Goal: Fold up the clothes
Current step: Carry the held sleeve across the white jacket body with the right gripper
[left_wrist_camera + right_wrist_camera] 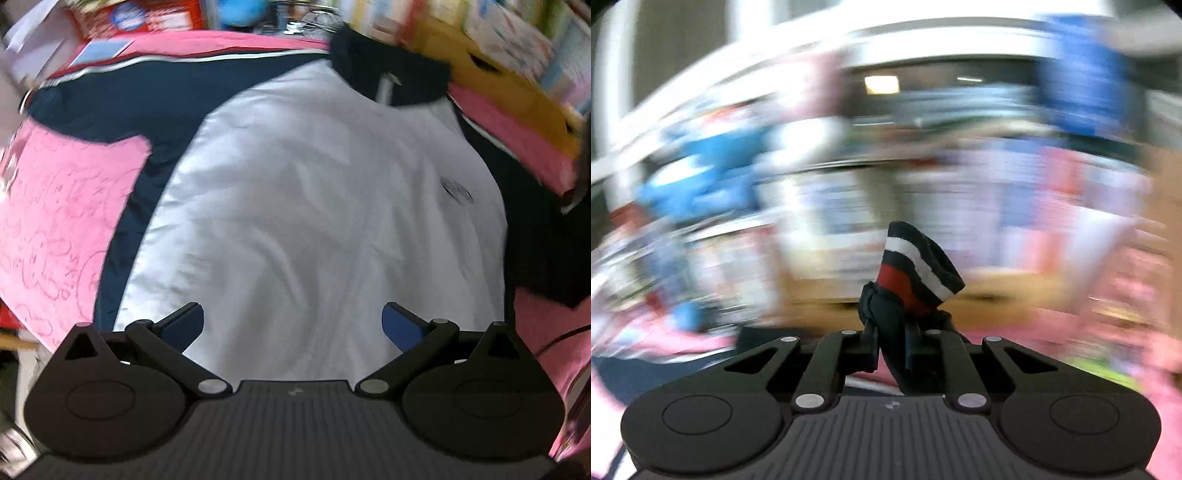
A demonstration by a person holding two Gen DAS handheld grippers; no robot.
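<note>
Jacket (314,206) lies flat on pink bedspread (55,206), collar away from left hand-held gripper (292,325), long axis running straight ahead of it; that gripper hangs released above the hem. Right hand-held gripper (892,334) is clenched on the striped cuff (916,266), sleeve lifted; judged nearer for the fold.

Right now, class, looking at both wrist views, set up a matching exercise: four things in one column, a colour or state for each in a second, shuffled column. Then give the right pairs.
Things:
1. left gripper
2. right gripper
3. jacket collar
4. bed cover

Colour or state:
A. pink with a faint line pattern
B. jaws wide apart, nothing between them
C. dark navy, at the top of the white jacket front
D. jaws closed on a striped cuff

Pairs: 1-B, 2-D, 3-C, 4-A
</note>
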